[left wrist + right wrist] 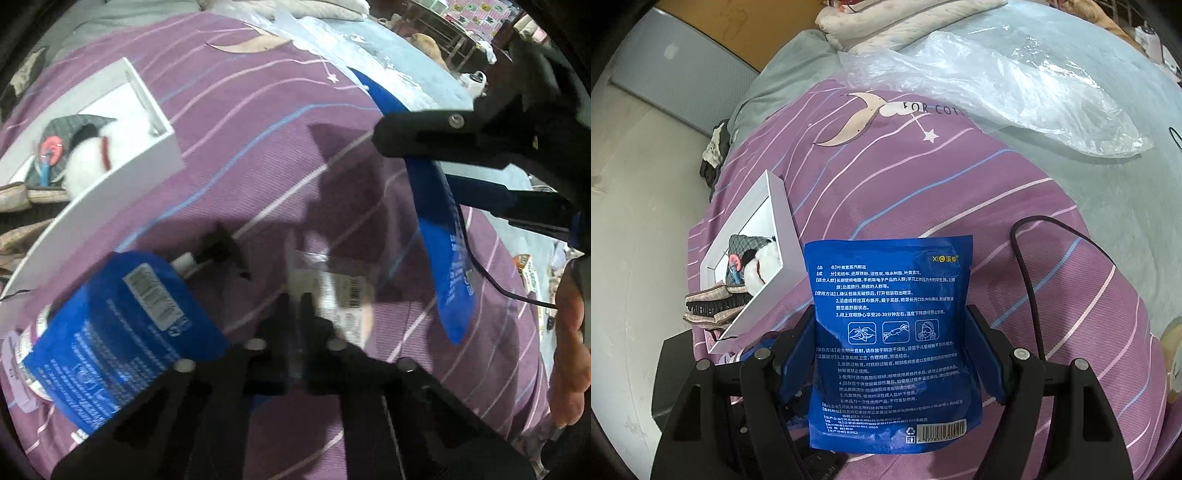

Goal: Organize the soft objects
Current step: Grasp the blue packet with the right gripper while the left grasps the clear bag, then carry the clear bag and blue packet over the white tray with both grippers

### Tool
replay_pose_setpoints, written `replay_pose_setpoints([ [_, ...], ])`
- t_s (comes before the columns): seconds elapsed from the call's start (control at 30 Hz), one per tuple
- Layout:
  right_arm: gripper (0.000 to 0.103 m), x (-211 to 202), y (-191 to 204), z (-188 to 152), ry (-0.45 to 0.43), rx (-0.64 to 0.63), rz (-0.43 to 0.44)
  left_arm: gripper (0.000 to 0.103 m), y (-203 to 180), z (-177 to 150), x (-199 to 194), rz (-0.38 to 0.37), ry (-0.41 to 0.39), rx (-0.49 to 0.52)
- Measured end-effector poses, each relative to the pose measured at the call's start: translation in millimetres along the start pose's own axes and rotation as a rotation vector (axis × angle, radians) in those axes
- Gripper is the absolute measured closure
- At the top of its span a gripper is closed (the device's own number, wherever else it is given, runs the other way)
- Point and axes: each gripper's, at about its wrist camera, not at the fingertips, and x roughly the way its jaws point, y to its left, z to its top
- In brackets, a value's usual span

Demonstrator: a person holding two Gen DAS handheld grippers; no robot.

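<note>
In the right wrist view my right gripper (892,332) is shut on a flat blue packet (894,288) with white print, and its blue pads press on both side edges. The left wrist view shows that packet (443,266) edge-on, under one of its fingers (424,133). My left gripper (295,306) points down at the purple striped bedspread (258,147), shut on the edge of a clear packet (343,291) with a barcode label. A blue spouted pouch (122,325) lies just left of it.
A white open box (783,221) at the bed's left edge holds a white plush toy (757,266), with folded brown cloth (713,302) beside it. A crumpled clear plastic bag (1015,81) lies at the far side. A black cable (1027,266) loops at right.
</note>
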Motion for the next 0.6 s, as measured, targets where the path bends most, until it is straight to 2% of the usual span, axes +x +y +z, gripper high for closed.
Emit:
replay_pose_setpoints([
  [0.6, 0.027, 6.0, 29.0, -7.2, 0.013, -0.068, 0.012, 0.101, 19.7, -6.5, -57.0, -0.008, -0.173, -0.065],
])
